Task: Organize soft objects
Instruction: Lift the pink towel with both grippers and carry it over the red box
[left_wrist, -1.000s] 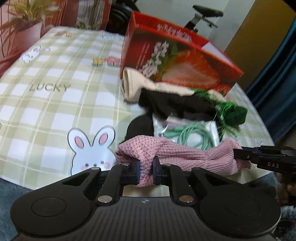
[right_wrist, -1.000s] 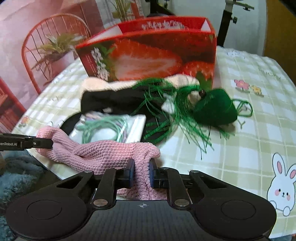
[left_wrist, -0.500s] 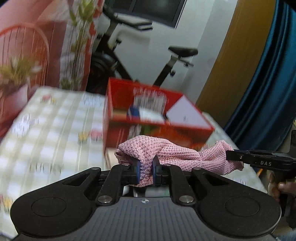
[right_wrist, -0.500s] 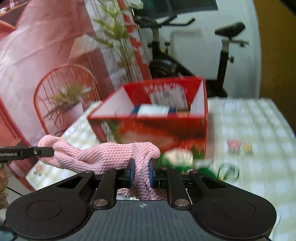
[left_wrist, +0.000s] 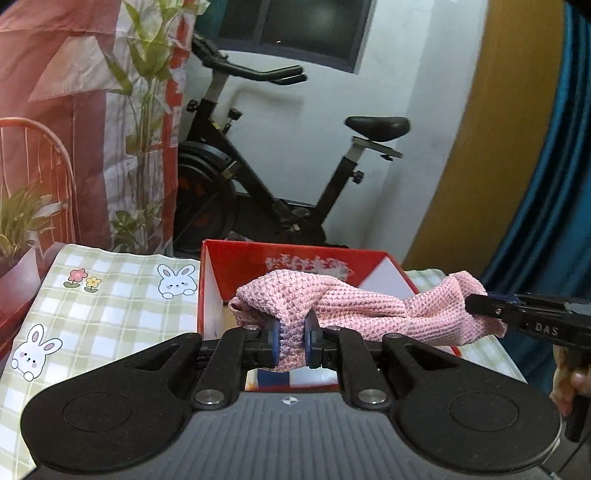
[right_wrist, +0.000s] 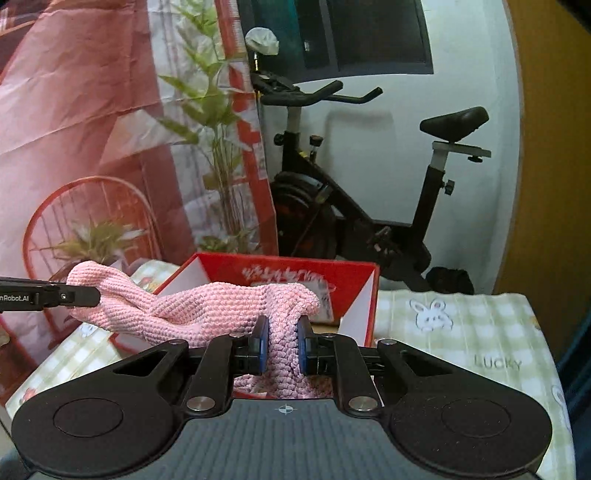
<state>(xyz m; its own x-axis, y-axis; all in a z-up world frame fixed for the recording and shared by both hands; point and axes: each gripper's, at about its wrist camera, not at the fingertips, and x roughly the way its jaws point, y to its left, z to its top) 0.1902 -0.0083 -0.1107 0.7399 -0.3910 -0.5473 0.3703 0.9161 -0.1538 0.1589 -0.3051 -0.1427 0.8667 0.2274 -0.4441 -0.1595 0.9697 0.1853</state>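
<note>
A pink knitted cloth (left_wrist: 354, 306) hangs stretched between both grippers, held above the open red strawberry box (left_wrist: 295, 262). My left gripper (left_wrist: 291, 341) is shut on one end of the cloth. My right gripper (right_wrist: 280, 345) is shut on the other end (right_wrist: 221, 310). The right gripper's fingers (left_wrist: 517, 319) show at the right of the left wrist view, and the left gripper's fingers (right_wrist: 48, 295) at the left of the right wrist view. The red box (right_wrist: 291, 273) lies just beyond and below the cloth in both views. The other soft objects are hidden.
The table carries a green checked cloth with bunnies (left_wrist: 103, 306) (right_wrist: 461, 332). An exercise bike (left_wrist: 266, 177) stands behind the table. A red wire chair with a potted plant (right_wrist: 88, 236) stands at the left. A blue curtain (left_wrist: 554, 184) hangs at the right.
Both grippers have lifted the pink cloth off the table and carried it up over the red box. The pile of soft objects has dropped out of view.
</note>
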